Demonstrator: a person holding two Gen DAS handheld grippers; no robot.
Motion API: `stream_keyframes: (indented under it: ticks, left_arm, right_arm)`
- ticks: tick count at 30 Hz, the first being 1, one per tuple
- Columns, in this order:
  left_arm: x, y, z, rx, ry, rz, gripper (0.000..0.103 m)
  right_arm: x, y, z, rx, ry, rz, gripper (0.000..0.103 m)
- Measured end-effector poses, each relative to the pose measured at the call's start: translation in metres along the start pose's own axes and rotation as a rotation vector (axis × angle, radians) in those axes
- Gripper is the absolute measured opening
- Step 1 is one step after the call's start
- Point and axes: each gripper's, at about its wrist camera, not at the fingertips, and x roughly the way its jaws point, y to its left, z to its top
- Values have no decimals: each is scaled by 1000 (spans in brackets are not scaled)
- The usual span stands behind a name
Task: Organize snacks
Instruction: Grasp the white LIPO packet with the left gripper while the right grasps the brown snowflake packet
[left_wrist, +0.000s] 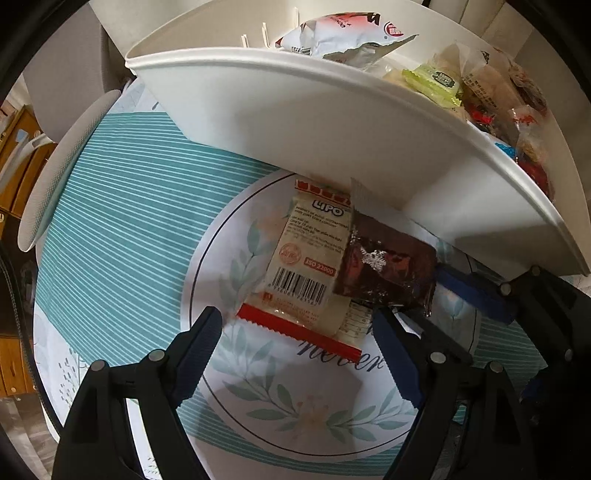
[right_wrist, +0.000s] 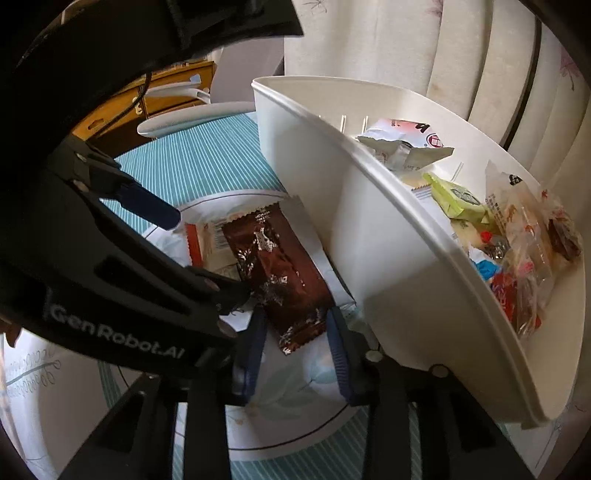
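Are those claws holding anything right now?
Left gripper holds nothing. Right gripper straddles the near end of the brown packet; whether it grips yet cannot be told.

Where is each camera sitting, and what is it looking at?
Left wrist: sits on the left gripper, looking down along its open fingers at the Lipo packet and the brown packet on the table mat; the right gripper pokes in at the right edge.
Right wrist: sits on the right gripper, facing the brown packet lying between its fingers, beside the white bin; the left gripper fills the left.
Shared: both packets, the bin of snacks, the mat.
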Motion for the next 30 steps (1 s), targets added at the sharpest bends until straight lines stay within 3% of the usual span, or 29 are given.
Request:
stream_keyframes:
  ticks: [6,16,19,26,30]
  left_arm:
    - [4,5,8,-16,-6,-6,83]
    - [6,14,8,-62,-89,27,82]
    - [2,12,1,-59,-116,25,72]
    - [-4,2,0,-77,-147,-15,64]
    - [-14,2,-13,-100,-175,-32,53]
  right_arm:
    - [1,5,2,-16,12,24,7]
    - [2,-8,11,58,87,79,3]
    - [2,-12,13,77,112,97,3]
    - [4,-25,20,110,168,129,3]
    - [3,-31,20,119,201,145,3]
